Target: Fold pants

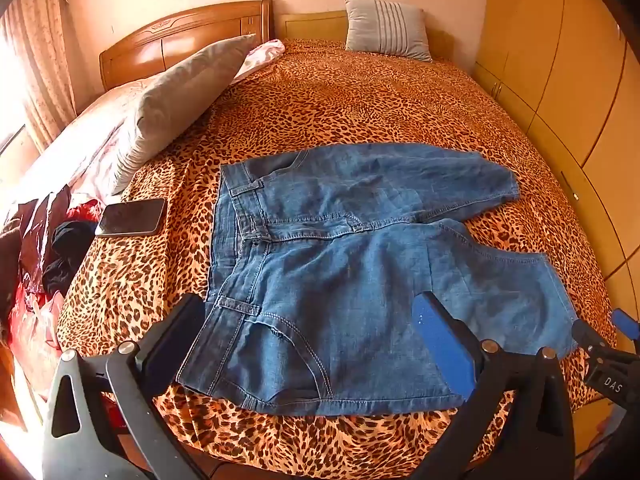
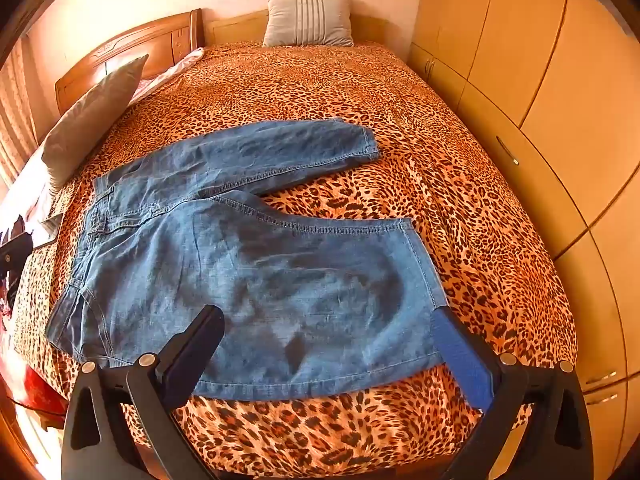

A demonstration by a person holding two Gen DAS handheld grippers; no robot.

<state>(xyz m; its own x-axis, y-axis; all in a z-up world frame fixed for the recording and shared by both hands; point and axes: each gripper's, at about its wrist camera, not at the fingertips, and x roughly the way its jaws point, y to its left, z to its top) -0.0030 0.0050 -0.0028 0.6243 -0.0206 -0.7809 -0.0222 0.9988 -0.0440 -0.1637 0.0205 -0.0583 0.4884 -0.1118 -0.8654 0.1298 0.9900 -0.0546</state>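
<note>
Unfolded jeans [image 2: 248,264] on leopard-print bedspread [image 2: 460,168]

White letters "DAS" stand on the right hand-held gripper [image 1: 600,340].

My left gripper [image 1: 308,320] fills the frame's bottom, jaws spread wide, holding nothing; my right gripper [image 2: 326,332] likewise, tilted downward.

Pants [image 1: 352,264] lie flat on the bed [image 1: 360,92], near its front edge, waistband to the left, both legs running right. The far leg lies behind the near one. A phone [image 1: 131,218] lies on the bed left of the waistband. One pillow [image 1: 386,28] stands at the far end, another pillow [image 1: 180,100] along the left side. Wardrobe [image 1: 560,60] flanks the right.
</note>
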